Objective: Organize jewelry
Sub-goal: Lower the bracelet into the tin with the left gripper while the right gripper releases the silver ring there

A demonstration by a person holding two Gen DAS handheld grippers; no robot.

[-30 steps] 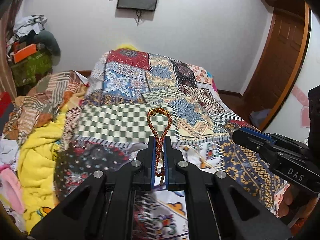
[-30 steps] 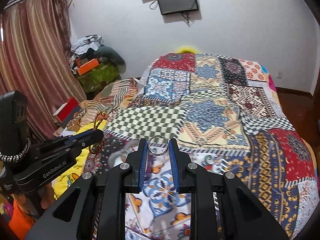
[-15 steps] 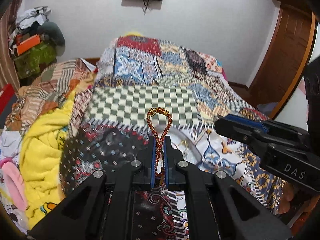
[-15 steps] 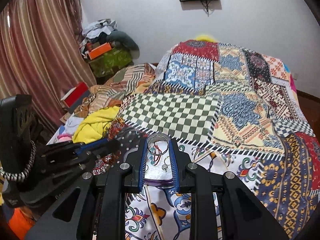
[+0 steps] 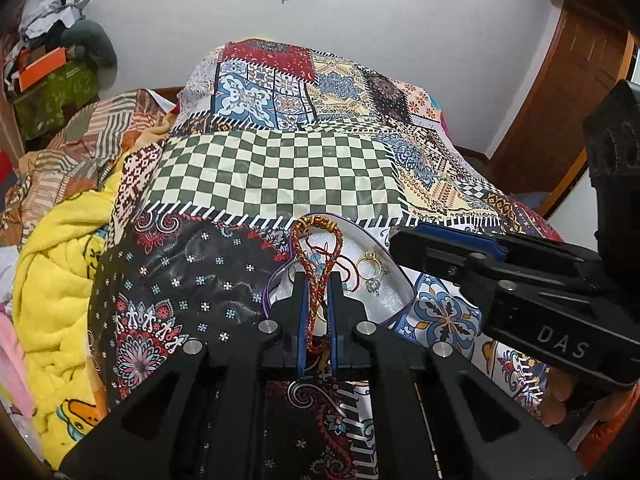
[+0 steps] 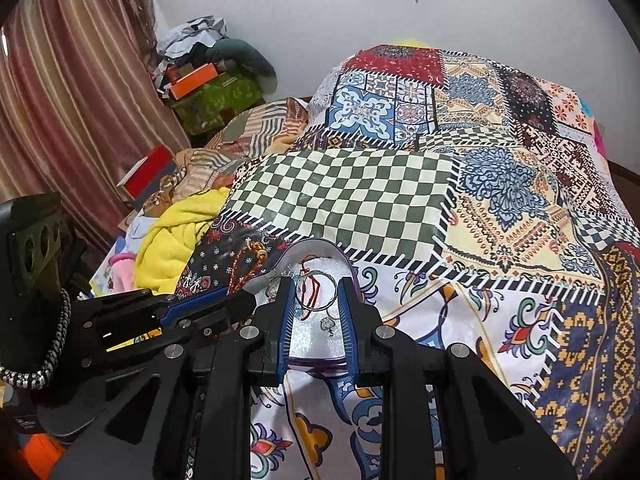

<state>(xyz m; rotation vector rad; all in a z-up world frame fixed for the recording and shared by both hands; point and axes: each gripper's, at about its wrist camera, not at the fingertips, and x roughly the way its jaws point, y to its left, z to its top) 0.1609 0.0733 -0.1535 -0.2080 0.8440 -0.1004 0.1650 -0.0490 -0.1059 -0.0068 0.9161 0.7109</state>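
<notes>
Both fingers (image 5: 317,292) lowered, braided bracelet (image 5: 316,264) clamped between

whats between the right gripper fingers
A thin silver ring, pinched between the right gripper pads above the jewelry tray; shown in the right wrist view.

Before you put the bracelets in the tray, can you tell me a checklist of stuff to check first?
1. Left gripper shut on the braided bracelet: ok.
2. Right gripper shut on the silver ring bangle: ok.
3. Purple-rimmed tray lies right ahead of both grippers: ok.
4. Room left in the tray: cannot tell fully; a gold ring and red cord already lie on its white lining.
5. Grippers clear of each other: ok, side by side with a gap.
6. Tray sitting flat on the patchwork bedcover: cannot tell.
</notes>
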